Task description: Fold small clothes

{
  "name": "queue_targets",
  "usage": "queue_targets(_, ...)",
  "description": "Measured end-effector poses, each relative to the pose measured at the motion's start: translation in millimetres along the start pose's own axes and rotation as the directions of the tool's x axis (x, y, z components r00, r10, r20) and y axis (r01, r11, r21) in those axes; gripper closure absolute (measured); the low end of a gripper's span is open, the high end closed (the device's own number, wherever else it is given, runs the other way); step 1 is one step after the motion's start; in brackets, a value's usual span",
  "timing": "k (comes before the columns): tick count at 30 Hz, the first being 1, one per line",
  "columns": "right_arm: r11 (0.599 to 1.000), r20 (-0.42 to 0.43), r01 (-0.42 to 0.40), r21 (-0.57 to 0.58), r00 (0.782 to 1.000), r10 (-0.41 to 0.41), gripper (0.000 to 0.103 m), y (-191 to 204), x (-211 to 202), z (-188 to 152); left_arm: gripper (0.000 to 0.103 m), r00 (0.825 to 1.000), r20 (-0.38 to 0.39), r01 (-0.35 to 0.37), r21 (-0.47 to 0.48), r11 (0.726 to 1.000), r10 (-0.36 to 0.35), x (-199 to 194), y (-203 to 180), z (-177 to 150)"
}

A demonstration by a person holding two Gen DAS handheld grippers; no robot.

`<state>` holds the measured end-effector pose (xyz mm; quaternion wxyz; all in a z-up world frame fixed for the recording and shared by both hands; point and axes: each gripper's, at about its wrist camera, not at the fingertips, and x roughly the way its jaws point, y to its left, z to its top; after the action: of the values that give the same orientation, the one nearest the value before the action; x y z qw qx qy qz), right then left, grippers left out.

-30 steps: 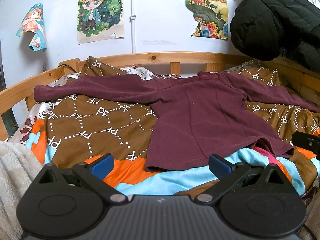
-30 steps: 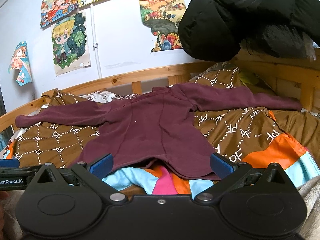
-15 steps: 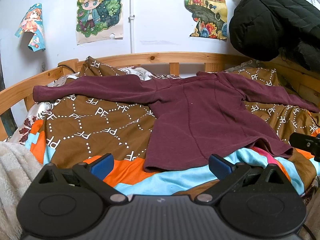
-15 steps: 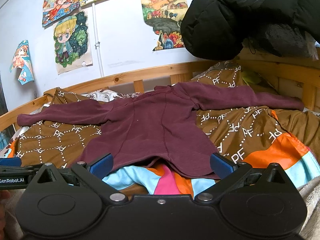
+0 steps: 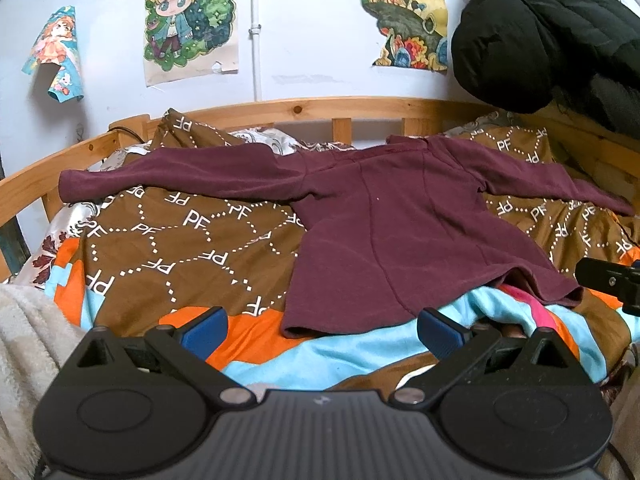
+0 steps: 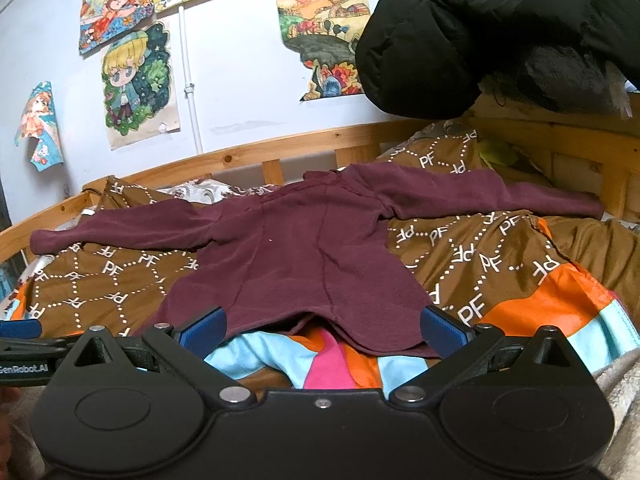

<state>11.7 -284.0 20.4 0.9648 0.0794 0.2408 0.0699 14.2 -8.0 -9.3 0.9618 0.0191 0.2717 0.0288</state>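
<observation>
Maroon long-sleeved top (image 5: pixel 384 240) lies spread flat on the bed, on a brown quilt (image 5: pixel 168 240) printed with white dotted hexagons and "PF" letters. Neck end points toward the wooden bed rail (image 5: pixel 320 106); hem faces the two grippers. Both sleeves are stretched straight out to the sides, roughly level with the shoulders. Fabric is matte, one colour, with two long seams running from the shoulders down to the hem. One small pale speck sits on the chest area. The hem flares out and is slightly rumpled; its middle arches up off the bedding, and the orange, light blue and pink part of the quilt shows beneath.

Left gripper (image 5: pixel 322 328): jaws wide apart, blue pads (image 5: pixel 204 326) empty, held low in front of the hem's left corner, not touching the cloth.

Right gripper (image 6: pixel 322 326): jaws likewise wide apart and empty, straddling the middle and right part of the hem from just in front; contact with the cloth cannot be told.

A black padded jacket (image 6: pixel 480 32) hangs at the upper right above the bed. Cartoon posters (image 5: pixel 188 20) are stuck on the white wall behind.
</observation>
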Motion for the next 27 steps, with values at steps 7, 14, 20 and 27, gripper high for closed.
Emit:
queue_targets(7, 0.997, -0.054, 0.073, -0.031, 0.996, -0.075, 0.0, 6, 7, 1, 0.001, 0.993, -0.07, 0.1, 0.002, 0.995, -0.099, 13, -3, 16)
queue_targets(14, 0.959, -0.182, 0.276, -0.068, 0.942, -0.283, 0.0, 3, 38, 13, 0.001, 0.968, -0.097, 0.233, -0.008, 0.973, -0.232, 44, -9, 62)
queue_targets(20, 0.943, -0.215, 0.33, -0.041, 0.919, -0.331, 0.0, -16, 59, 26, 0.001, 0.958, -0.175, 0.221, -0.056, 0.974, -0.227, 100, -3, 101)
queue_targets(27, 0.93, -0.222, 0.363, -0.054, 0.904, -0.365, 0.0, -33, 89, 43, 0.001, 0.962, -0.201, 0.179, -0.043, 0.983, -0.184, 161, -7, 123)
